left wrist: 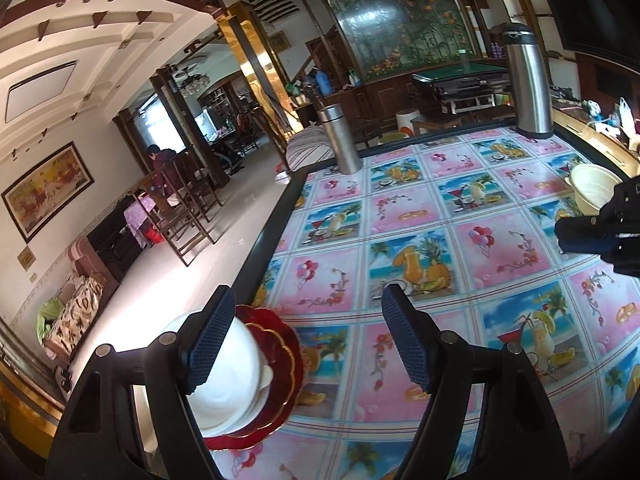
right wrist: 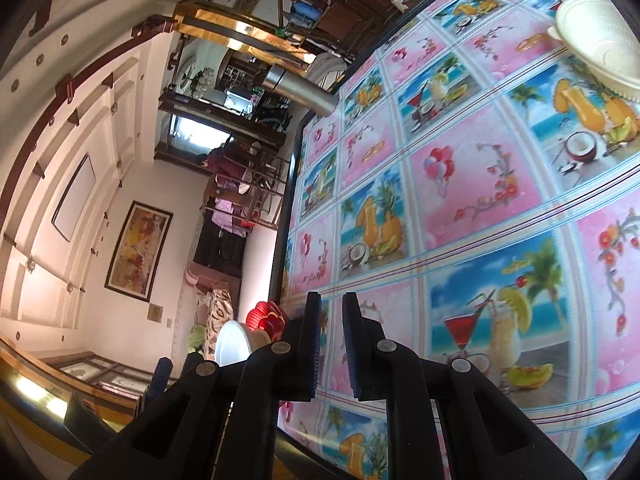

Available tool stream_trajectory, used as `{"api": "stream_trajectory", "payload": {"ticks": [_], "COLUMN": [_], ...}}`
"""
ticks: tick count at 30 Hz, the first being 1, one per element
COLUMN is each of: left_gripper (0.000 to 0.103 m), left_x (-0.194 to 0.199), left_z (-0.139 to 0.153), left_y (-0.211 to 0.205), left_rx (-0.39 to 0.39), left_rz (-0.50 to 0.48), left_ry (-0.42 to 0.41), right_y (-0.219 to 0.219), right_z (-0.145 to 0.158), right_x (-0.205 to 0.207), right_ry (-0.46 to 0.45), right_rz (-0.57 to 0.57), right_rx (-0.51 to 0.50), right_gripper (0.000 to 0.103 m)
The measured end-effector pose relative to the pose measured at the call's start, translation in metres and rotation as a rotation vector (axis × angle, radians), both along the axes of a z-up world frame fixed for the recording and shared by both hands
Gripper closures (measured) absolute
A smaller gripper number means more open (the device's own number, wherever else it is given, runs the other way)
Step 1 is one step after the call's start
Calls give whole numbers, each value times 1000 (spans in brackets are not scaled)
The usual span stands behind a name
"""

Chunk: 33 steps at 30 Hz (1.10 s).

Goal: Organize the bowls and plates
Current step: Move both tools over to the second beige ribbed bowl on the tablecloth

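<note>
Two stacked dishes: white bowl on red plate, slick, breakable; grip rims. Left tongs wide, right tongs nearly closed, both empty.

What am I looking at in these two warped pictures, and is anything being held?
No robot here: a person holds a two-finger gripper in each hand, and each carries a fisheye camera looking along its fingers.

The left camera shows the left gripper open, nothing between its pads; a white bowl on a red plate sits by the table's near corner, behind the left finger. The right camera's picture is rolled sideways; the right gripper is nearly shut and empty.

On the patterned table also stand two steel flasks and a cream bowl. Nothing is held.
</note>
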<state>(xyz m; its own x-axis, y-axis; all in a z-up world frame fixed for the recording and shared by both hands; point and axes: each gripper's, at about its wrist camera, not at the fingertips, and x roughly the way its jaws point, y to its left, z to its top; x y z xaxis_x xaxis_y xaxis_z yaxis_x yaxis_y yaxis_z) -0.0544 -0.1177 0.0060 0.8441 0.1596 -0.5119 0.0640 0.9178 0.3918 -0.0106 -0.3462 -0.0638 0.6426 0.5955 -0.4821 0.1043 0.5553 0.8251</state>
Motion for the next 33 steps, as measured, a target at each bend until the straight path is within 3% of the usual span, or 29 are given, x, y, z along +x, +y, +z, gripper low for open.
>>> {"api": "stream_trajectory", "payload": {"ticks": [11, 19, 21, 23, 27, 33], "left_gripper": [27, 27, 27, 27, 27, 27], "left_x": [21, 49, 57, 68, 95, 117], "left_z": [-18, -34, -39, -45, -56, -47], "left_y": [-91, -139, -150, -158, -172, -206], "left_rx": [91, 105, 89, 56, -76, -204], "left_rz": [-147, -221, -242, -261, -263, -272], "left_ry": [47, 116, 148, 202, 335, 357], "right_y": [-119, -186, -201, -214, -241, -268], "right_z": [17, 26, 24, 20, 9, -8], "right_x": [-19, -29, -36, -48, -70, -82], "right_ry": [-49, -75, -83, -88, -52, -18], "right_rz": [-233, -454, -527, -621, -788, -865], "right_rx": [-93, -212, -226, -255, -291, -229], "right_gripper": [76, 56, 54, 46, 41, 41]}}
